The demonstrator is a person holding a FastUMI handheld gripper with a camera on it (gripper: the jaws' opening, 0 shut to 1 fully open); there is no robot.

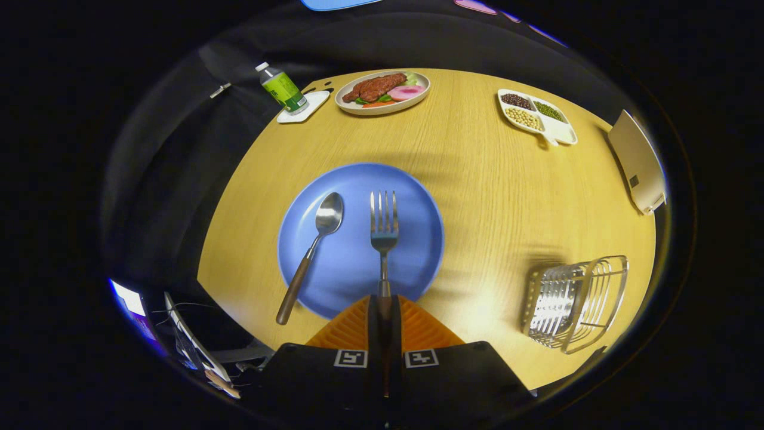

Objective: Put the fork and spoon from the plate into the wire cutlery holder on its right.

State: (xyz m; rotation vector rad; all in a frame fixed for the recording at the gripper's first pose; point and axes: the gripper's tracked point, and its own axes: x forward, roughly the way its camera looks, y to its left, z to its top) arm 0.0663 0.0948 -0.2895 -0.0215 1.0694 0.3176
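1. Basically, we had the gripper (384, 310) pinched on the fork (384, 230) handle, both fingers pressed against it, holding it right at the near rim of the blue plate (358, 269). Tines pointed away from us, over the plate's middle.
2. We could not tell whether the fork was already lifted or resting on the plate.
3. Spoon (313, 248) lay just left of the fork, bowl on the plate, wooden handle sticking out past the plate's near-left rim onto the table (489, 197).
4. Wire cutlery holder (576, 301) sat near the table's near-right edge, well apart from the plate.
5. Risk: grip was far back on the handle, so the heavy tine end could pivot or droop during the swing right.
6. Risk: tines could catch on the holder's wires on entry; the holder looked light and close to the edge, so a snag could shove it off.
7. Risk: a sloppy lift could nudge the spoon, given how close it lay.
8. Food plate (382, 91), bottle (283, 89) and divided dish (537, 114) at the far edge were out of the path.
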